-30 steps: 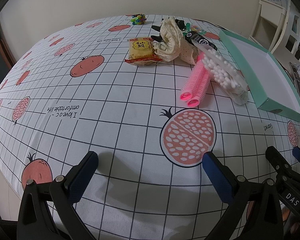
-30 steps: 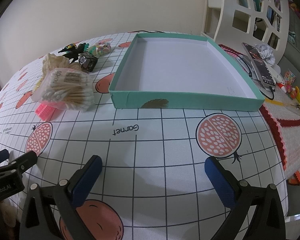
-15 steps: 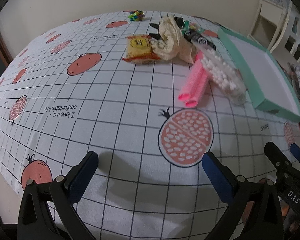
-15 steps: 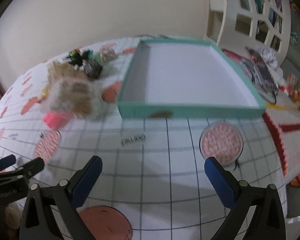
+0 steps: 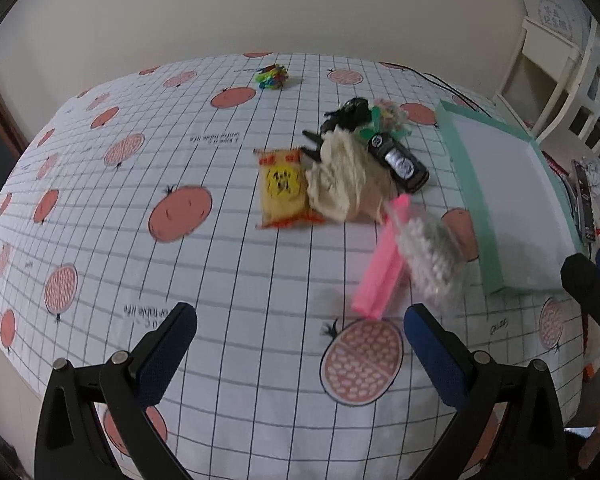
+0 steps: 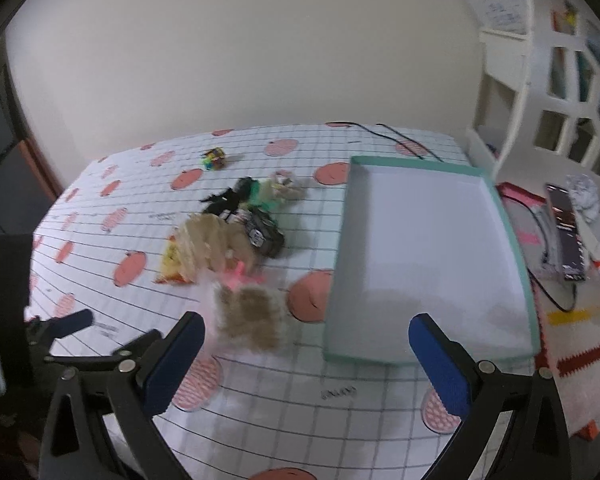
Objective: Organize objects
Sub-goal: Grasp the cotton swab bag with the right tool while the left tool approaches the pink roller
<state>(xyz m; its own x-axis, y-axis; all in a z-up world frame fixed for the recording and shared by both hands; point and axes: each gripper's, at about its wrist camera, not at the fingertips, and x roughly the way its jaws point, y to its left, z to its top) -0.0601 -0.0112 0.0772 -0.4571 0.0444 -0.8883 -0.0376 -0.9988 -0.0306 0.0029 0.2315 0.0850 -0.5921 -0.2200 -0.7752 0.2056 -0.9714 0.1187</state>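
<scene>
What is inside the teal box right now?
Nothing visible: the teal box shows only its bare white floor. The strip just behind its near wall is hidden in both views.

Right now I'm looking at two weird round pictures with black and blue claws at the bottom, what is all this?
Those claws are two hand-held grippers, one in each of a person's hands. Each carries a wide-angle camera, so one picture looks along the left gripper and the other along the right gripper. Both are open and hold nothing. On the tablecloth lie a yellow snack packet, a cream cloth, a car key, pink rollers and a bag of cotton swabs. Beside them sits an empty green box.
</scene>
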